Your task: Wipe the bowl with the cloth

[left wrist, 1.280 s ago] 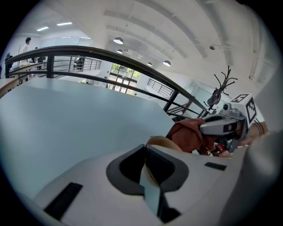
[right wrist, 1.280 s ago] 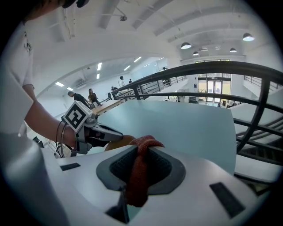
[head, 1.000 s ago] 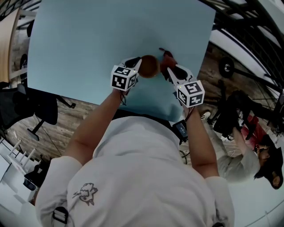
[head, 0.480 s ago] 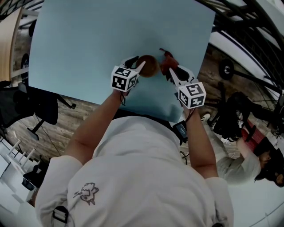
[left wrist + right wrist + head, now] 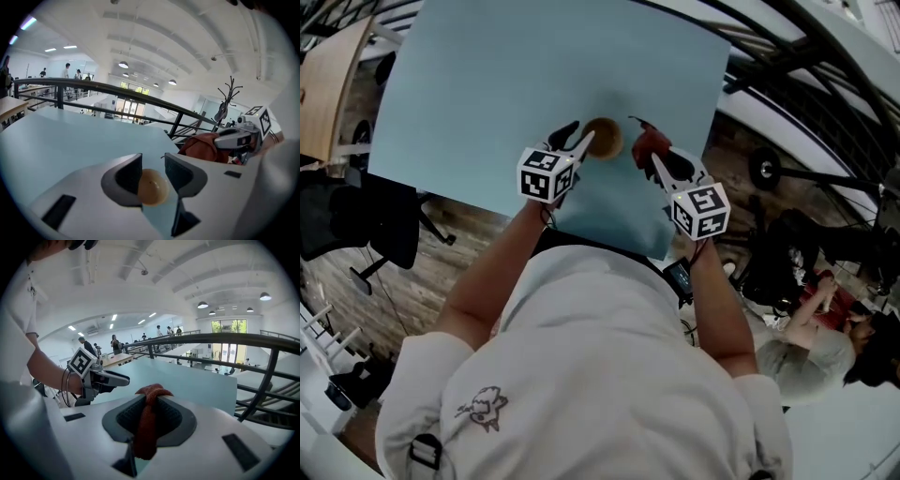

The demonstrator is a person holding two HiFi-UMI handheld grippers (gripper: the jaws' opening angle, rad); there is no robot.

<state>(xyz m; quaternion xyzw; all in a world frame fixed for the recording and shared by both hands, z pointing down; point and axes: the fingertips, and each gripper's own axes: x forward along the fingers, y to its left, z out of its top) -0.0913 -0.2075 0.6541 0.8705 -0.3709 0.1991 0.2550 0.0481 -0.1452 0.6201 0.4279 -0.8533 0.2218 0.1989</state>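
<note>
A small tan bowl (image 5: 603,138) sits on the light blue table (image 5: 487,94). My left gripper (image 5: 578,139) hangs just to its left and above it. Its jaws have just been opening and now stand open; in the left gripper view (image 5: 153,159) the bowl (image 5: 152,187) shows through the gap, apart from both pads. My right gripper (image 5: 656,157) is right of the bowl, shut on a rust-red cloth (image 5: 648,142). In the right gripper view (image 5: 151,398) the cloth (image 5: 146,427) is pinched between the pads and droops below them.
The table's near edge runs just in front of the person's body. A black chair (image 5: 384,225) stands at the left, and a seated person (image 5: 811,342) is at the right. A black railing (image 5: 117,91) runs beyond the table's far edge.
The left jaws have opened and let go of the bowl, which stays on the table. Both grippers have lifted, the right one carrying the cloth up with it.
</note>
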